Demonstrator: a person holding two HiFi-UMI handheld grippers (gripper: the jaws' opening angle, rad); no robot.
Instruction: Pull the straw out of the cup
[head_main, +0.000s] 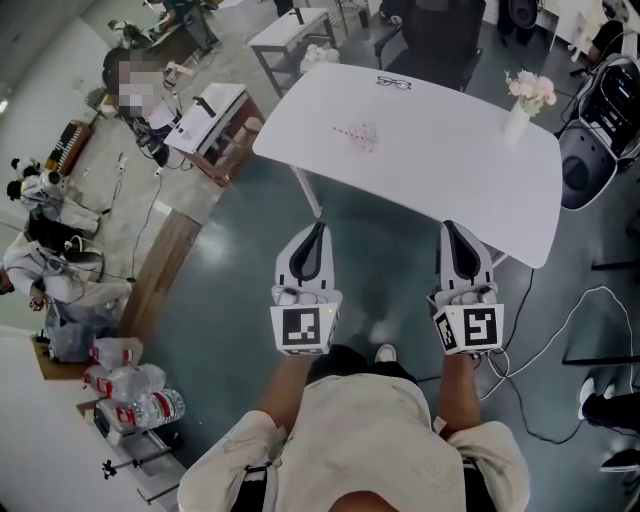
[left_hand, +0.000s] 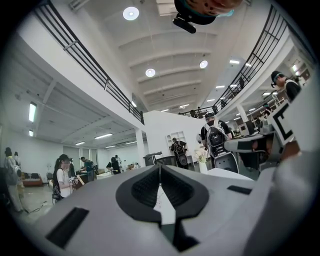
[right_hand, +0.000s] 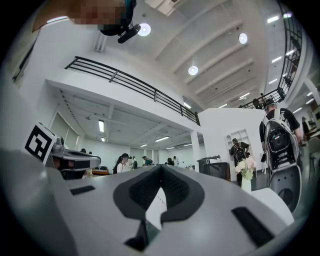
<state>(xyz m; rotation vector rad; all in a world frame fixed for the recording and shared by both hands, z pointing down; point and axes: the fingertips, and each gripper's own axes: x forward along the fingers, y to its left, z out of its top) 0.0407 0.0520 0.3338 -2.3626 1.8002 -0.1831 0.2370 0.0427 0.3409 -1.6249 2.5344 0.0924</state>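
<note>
A clear, faintly pink cup (head_main: 364, 137) stands near the middle of the white table (head_main: 440, 170), and a thin striped straw (head_main: 345, 130) sticks out of it toward the left. My left gripper (head_main: 319, 228) and right gripper (head_main: 447, 228) hang side by side short of the table's near edge, well away from the cup. Both point at the table. In the left gripper view the left gripper (left_hand: 160, 167) has its jaws together and holds nothing. The right gripper (right_hand: 161, 167) is likewise shut and empty in its own view.
A white vase of flowers (head_main: 524, 103) stands at the table's right end, and a pair of glasses (head_main: 393, 82) lies at its far edge. Beyond are a black chair (head_main: 430, 40) and a low cart (head_main: 215, 115); cables (head_main: 560, 340) trail on the floor at right. People stand in the hall.
</note>
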